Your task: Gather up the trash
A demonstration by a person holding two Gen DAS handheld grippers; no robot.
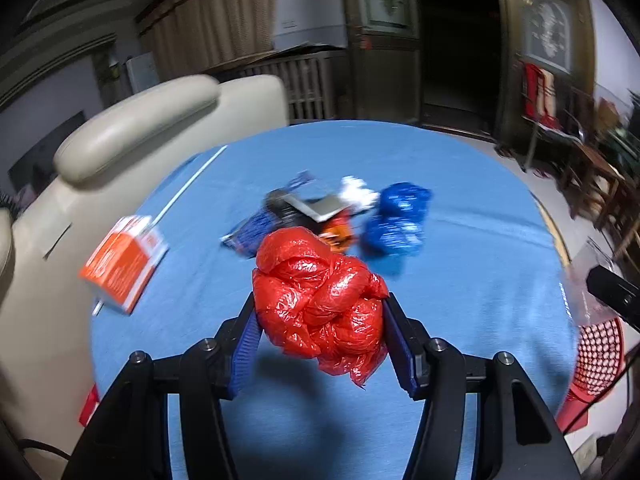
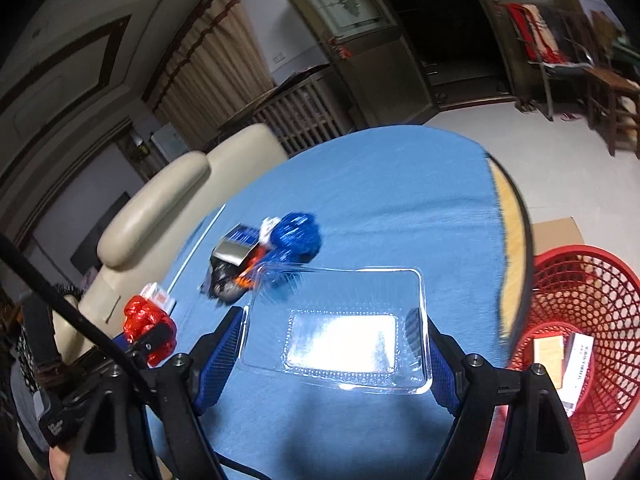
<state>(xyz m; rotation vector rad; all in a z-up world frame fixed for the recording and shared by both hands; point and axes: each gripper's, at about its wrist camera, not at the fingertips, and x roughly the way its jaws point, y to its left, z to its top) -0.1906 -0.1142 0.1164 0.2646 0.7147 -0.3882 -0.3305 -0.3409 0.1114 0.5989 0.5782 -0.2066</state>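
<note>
Left gripper (image 1: 320, 332): its blue pads are pressing on both sides of a crumpled red plastic bag (image 1: 320, 300), jaws partly closed around it, and the bag is hanging above the blue tablecloth (image 1: 460, 280)
Right gripper (image 2: 332, 348): its jaws are standing wide and clamping a clear plastic tray (image 2: 340, 320) by its two short sides, holding it over the cloth
Trash pile (image 1: 320, 216): it is lying near the middle of the table, a blurred heap of dark, grey and orange scraps with a crumpled blue bag (image 1: 400, 216) touching its right side and a bit of white paper (image 1: 356, 192) behind
Orange box (image 1: 124, 264): it is lying on the cloth's left edge, well apart from the pile
Red basket (image 2: 580, 320): it is standing on the floor just beside the table's right edge, with a couple of boxes (image 2: 568, 364) lying inside
Cream chair (image 1: 140, 128): it is standing against the table's far left side
</note>
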